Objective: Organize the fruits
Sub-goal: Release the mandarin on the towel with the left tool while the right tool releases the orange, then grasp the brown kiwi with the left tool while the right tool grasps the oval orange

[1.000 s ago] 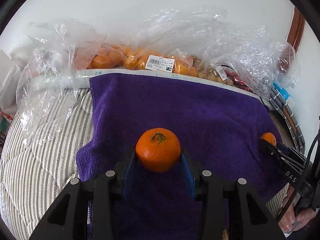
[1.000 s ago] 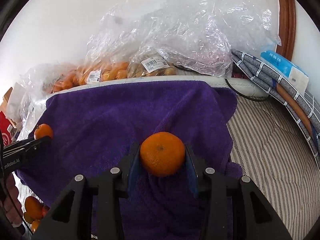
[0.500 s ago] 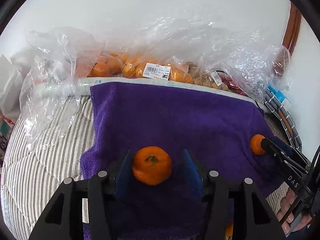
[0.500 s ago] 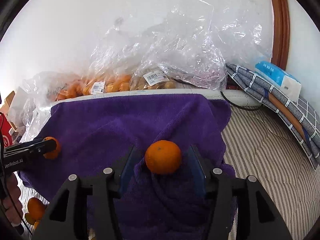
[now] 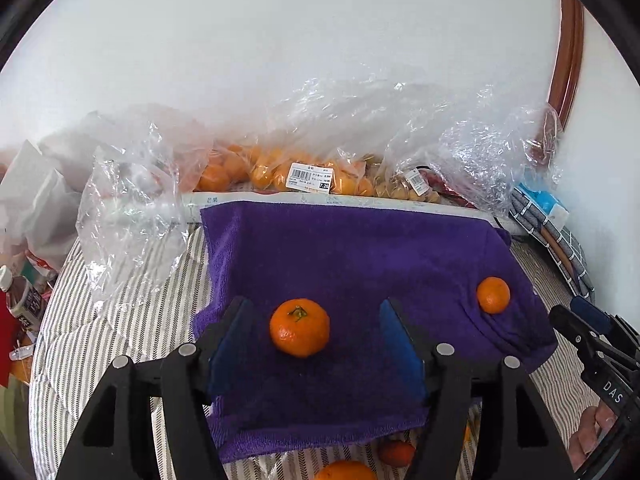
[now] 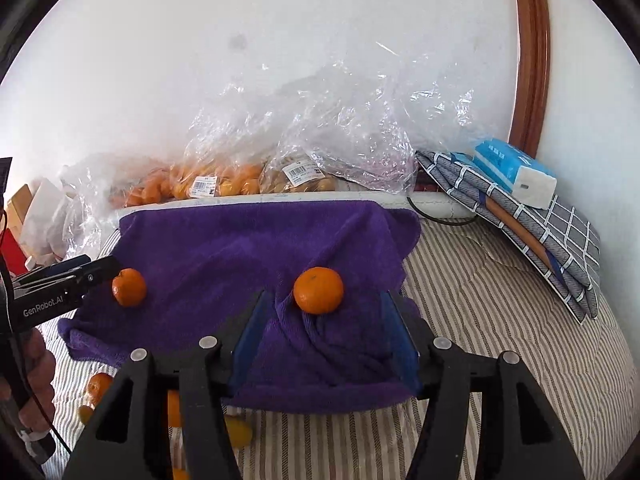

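Both the left hand-held gripper [image 5: 314,344] and the right hand-held gripper [image 6: 320,332] are open. The right orange [image 6: 318,290] sits on a bumpy towel [image 6: 224,252] near the bed's [image 6: 500,320] edge and might roll off.

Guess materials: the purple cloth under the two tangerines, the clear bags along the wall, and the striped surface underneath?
Purple cloth: looks like terry or microfibre towel, matte fuzzy pile, soft folds by the right tangerine.
Clear bags: thin plastic film, glossy, crinkled, glinting.
Striped surface: probably quilted woven fabric, matte, with stitched puckers; likely bedding.
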Demonstrator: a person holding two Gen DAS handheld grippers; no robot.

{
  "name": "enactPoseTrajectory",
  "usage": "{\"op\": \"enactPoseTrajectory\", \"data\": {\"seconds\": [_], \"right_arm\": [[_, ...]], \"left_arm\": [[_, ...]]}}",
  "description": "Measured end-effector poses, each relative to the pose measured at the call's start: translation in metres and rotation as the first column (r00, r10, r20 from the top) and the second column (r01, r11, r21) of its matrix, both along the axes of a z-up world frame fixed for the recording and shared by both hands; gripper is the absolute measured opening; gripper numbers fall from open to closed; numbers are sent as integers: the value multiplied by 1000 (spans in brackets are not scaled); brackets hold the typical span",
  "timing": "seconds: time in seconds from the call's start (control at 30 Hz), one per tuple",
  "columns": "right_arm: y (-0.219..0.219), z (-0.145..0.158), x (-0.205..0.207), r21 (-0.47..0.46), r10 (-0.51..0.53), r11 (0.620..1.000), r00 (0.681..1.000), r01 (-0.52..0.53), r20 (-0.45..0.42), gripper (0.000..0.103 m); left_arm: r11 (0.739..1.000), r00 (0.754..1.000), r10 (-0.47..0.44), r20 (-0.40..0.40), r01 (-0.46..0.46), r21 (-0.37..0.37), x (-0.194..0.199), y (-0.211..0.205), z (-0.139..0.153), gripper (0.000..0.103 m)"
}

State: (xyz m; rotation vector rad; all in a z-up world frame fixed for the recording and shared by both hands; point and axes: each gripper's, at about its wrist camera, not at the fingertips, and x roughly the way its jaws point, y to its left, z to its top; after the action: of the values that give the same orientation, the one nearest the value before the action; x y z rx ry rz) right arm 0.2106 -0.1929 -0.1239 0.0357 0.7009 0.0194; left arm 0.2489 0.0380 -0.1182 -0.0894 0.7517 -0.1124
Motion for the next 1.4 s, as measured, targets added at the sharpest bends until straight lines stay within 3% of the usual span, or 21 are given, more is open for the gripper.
{"op": "enactPoseTrajectory", "data": {"seconds": [0.33,0.6,0.73,0.97,1.4], "right_arm": [[8,0,-46,11,17,1000,999,-17,-43,58],[30,-19,-84,37,95,995,990,-92,-100,57],[40,-31,-101,93,147,986,982,-136,-120,52],[67,-47,-115,92,220,974,965,-208,-145,41],[76,-67,-96,105,244,968,949,-227,-199,40]], "left_arm": [[999,999,38,-3,-38,21,-61,21,7,66],[996,992,92,-84,-93,-12,-112,58,-12,66],[993,990,113,-90,-110,29,-130,68,-23,66],[993,984,122,-130,-120,21,-140,77,-36,66],[997,988,73,-135,-76,-22,-141,79,-51,66]]}}
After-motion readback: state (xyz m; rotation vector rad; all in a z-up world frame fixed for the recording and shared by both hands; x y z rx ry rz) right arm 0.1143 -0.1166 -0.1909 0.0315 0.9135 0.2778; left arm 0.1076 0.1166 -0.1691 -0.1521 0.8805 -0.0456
